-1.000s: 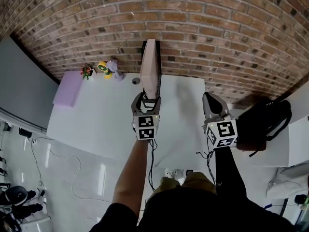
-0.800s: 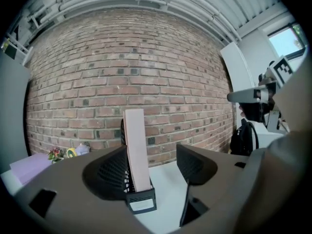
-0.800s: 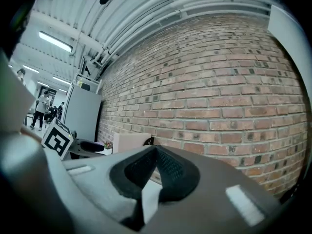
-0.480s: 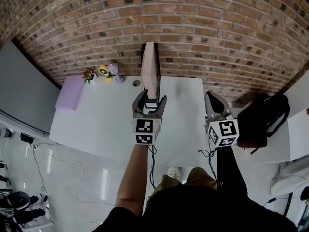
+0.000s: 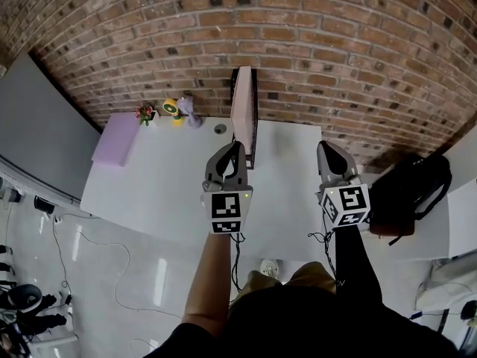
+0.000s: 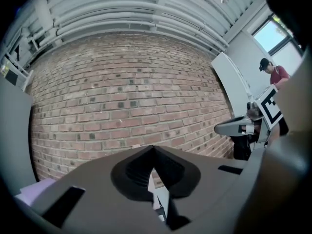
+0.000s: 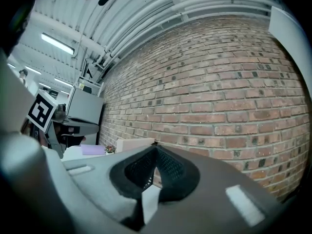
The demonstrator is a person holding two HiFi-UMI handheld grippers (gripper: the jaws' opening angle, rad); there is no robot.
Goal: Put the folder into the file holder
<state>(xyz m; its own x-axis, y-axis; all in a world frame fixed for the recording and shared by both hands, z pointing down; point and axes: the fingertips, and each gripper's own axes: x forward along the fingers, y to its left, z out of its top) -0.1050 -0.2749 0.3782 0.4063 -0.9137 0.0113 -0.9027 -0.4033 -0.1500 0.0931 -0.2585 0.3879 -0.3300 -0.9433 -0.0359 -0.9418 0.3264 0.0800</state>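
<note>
Head view: the folder stands upright in the holder at the far edge of the table, against the wall. The left gripper flanked the folder's near end half a second ago. It has just closed, empty, and now sits clear of it. The right gripper stays shut.

Left gripper view: jaws meet, nothing between.

Right gripper view: jaws together, empty.

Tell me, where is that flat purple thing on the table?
In the head view the flat purple thing lies at the far left corner of the white table, just left of the small flower ornament.
</note>
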